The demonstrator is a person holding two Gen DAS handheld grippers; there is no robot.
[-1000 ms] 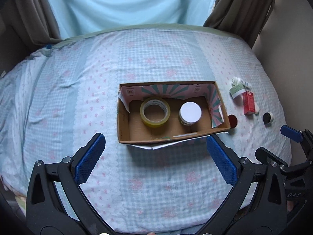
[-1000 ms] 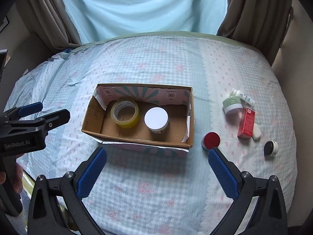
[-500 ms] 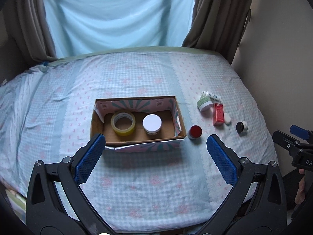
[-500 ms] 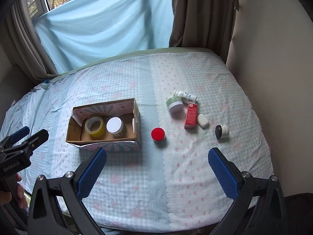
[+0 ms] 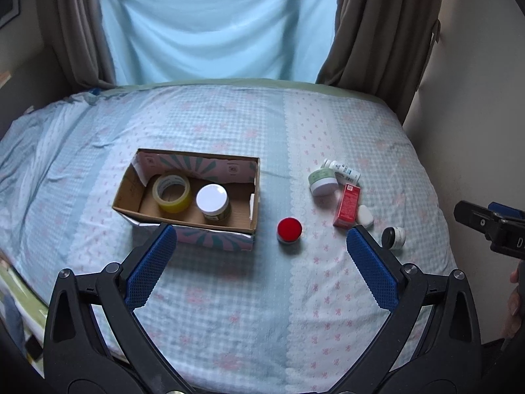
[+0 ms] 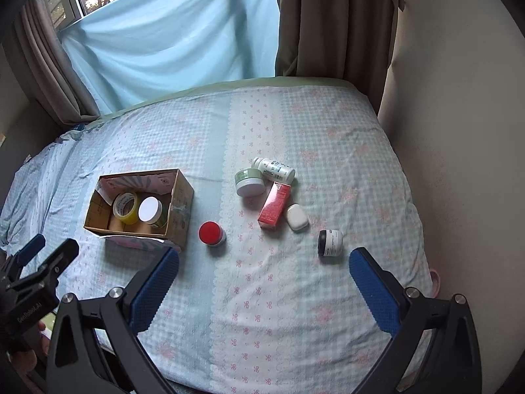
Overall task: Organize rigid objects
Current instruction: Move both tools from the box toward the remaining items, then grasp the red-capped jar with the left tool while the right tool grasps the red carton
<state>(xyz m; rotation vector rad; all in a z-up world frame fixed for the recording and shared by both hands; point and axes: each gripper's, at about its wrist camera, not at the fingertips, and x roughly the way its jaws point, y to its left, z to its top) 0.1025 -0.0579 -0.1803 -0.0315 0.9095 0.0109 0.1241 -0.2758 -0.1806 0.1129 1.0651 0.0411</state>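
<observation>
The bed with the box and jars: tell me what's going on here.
A person holds a gripper in each hand over the bed, sorting small items into a box. Tape and a white-lidded jar are in it. A red-lidded jar, red carton and others lie outside. Left gripper and right gripper are open, holding nothing.

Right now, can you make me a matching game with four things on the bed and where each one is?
Things:
1. roll of yellow tape
2. red-lidded jar
3. red carton
4. black-lidded jar

Places:
A. lying on its side, nearest the bed's right edge
B. inside the cardboard box, beside the white-lidded jar
C. standing alone just right of the box
D. lying flat between the green-lidded jar and the small white case

Pairs: 1-B, 2-C, 3-D, 4-A
</observation>
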